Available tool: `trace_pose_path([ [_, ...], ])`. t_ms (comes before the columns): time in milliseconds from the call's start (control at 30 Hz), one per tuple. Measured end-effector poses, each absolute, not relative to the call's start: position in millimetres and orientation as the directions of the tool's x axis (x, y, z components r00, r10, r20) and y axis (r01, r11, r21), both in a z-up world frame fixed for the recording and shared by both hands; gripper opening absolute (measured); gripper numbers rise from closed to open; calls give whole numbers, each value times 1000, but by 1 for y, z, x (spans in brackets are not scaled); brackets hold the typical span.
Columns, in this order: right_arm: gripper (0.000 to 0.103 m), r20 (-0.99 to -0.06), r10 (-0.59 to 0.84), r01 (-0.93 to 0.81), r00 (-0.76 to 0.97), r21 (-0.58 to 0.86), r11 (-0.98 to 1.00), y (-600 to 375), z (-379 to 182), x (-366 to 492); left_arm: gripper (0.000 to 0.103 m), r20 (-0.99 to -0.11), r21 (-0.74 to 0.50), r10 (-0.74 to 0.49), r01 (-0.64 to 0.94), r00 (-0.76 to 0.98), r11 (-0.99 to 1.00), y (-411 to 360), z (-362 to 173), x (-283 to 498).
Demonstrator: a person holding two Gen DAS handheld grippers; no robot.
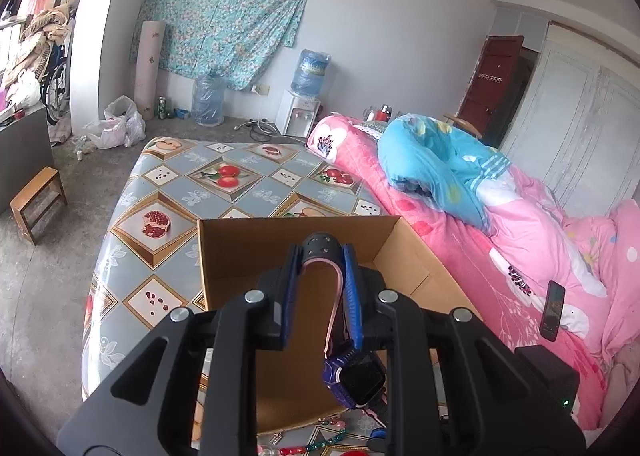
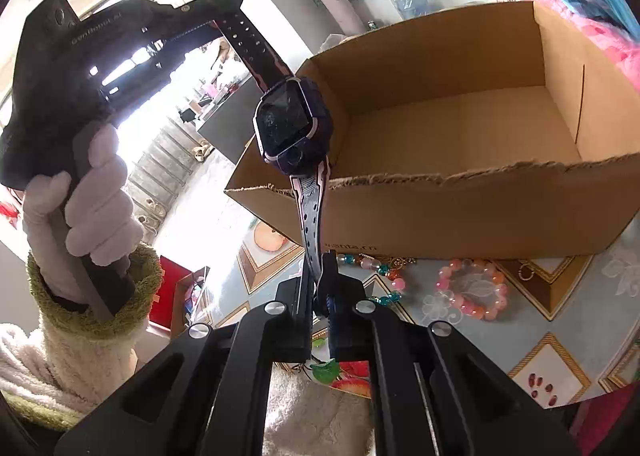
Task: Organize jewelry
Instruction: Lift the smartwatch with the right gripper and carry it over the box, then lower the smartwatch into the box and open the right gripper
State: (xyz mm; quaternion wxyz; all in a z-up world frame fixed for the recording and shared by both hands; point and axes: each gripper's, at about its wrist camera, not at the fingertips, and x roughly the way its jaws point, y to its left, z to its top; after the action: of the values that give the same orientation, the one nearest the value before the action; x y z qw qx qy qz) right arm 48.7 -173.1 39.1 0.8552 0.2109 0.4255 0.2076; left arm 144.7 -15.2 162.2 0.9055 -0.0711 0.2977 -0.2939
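Note:
A dark purple smartwatch [image 2: 290, 123] hangs stretched between my two grippers, in front of an open cardboard box [image 2: 460, 215]. My right gripper [image 2: 319, 268] is shut on the watch's lower grey-lined strap. My left gripper [image 2: 218, 15], held by a white-gloved hand [image 2: 96, 207], grips the black perforated strap at the upper left. In the left wrist view that strap loops between the fingers of the left gripper [image 1: 322, 252], and the smartwatch [image 1: 358, 380] face dangles below, over the box [image 1: 248, 252]. A pink bead bracelet [image 2: 474, 292] and a teal-and-orange bead strand [image 2: 380, 268] lie on the table by the box.
The table [image 1: 160, 195] has a fruit-patterned cloth. A bed with a pink quilt [image 1: 520, 248] runs along its right side, with a phone [image 1: 553, 310] on it. A wooden stool [image 1: 38, 203] stands on the floor to the left. More beads [image 1: 316, 444] lie under the left gripper.

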Motion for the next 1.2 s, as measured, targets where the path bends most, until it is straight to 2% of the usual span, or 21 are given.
trace_pose_path([
  [300, 6, -674, 482, -172, 560, 474, 863, -214, 95, 71, 20, -467, -319, -589, 496, 660, 808, -30, 176, 162],
  [533, 6, -794, 441, -167, 419, 410, 897, -256, 108, 143, 20, -564, -303, -539, 450, 626, 840, -51, 150, 210],
  [733, 6, -898, 364, -140, 246, 339, 930, -273, 74, 209, 21, -698, -277, -445, 362, 561, 890, -64, 113, 254],
  [867, 6, -942, 295, -92, 159, 283, 955, -272, 46, 250, 36, -772, -201, -339, 300, 537, 932, -69, 93, 273],
  [933, 8, -952, 274, -48, 136, 270, 962, -277, 36, 264, 54, -785, -191, -319, 283, 531, 940, -68, 88, 276],
  [1067, 10, -957, 260, 24, 125, 265, 964, -289, 22, 276, 56, -779, -179, -305, 273, 548, 945, -64, 88, 271],
  [1200, 25, -947, 241, -7, 212, 245, 969, -285, 41, 263, 58, -754, -182, -312, 272, 578, 945, -57, 99, 262],
])
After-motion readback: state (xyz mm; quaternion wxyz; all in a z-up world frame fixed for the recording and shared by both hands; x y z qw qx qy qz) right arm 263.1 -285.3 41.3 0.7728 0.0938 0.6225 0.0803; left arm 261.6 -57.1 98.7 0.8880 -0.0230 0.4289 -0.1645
